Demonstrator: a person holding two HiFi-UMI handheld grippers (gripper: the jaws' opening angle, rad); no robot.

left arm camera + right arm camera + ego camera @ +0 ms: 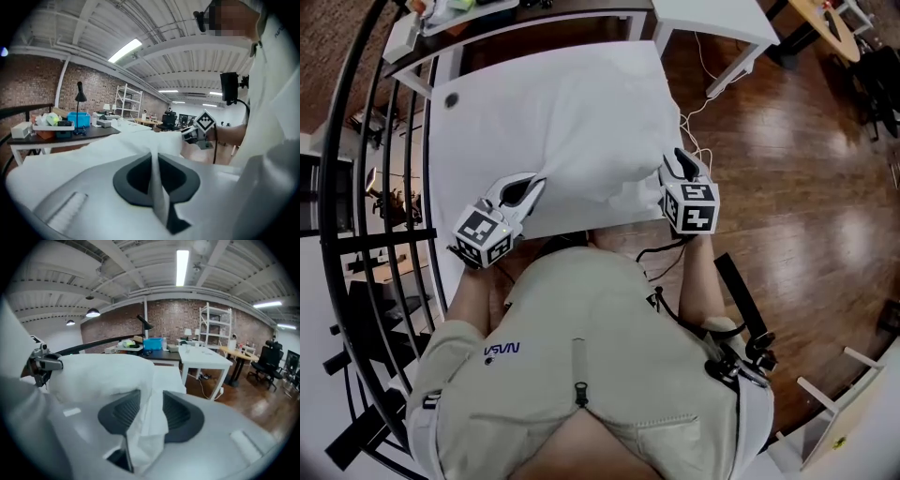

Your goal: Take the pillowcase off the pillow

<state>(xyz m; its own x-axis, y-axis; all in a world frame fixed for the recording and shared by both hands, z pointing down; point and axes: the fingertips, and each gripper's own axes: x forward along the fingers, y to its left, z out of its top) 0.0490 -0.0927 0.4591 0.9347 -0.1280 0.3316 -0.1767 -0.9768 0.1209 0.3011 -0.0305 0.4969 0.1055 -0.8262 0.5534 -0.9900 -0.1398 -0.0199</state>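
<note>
A white rectangular tabletop point(478, 141) stands on a glossy brown wooden floor point(806, 150), in a room with a red brick wall point(173, 319) (a white metal shelf rack point(214, 329) stands before it). The white fabric pillowcase point(591, 122), plump and wrinkled, lies on the tabletop at its near edge. The left hand-held gripper point(154, 159) pinches a thin fold of it. The right hand-held gripper point(151, 404) is spread, with bunched cloth loose between its jaws.

Left gripper point(532, 186): fingers pressed together on thin fold of pillowcase point(581, 122); right gripper point(680, 157): fingers apart, bunched fabric loose between them; left forearm point(473, 286), right forearm point(698, 272) bare, stretched forward.
</note>
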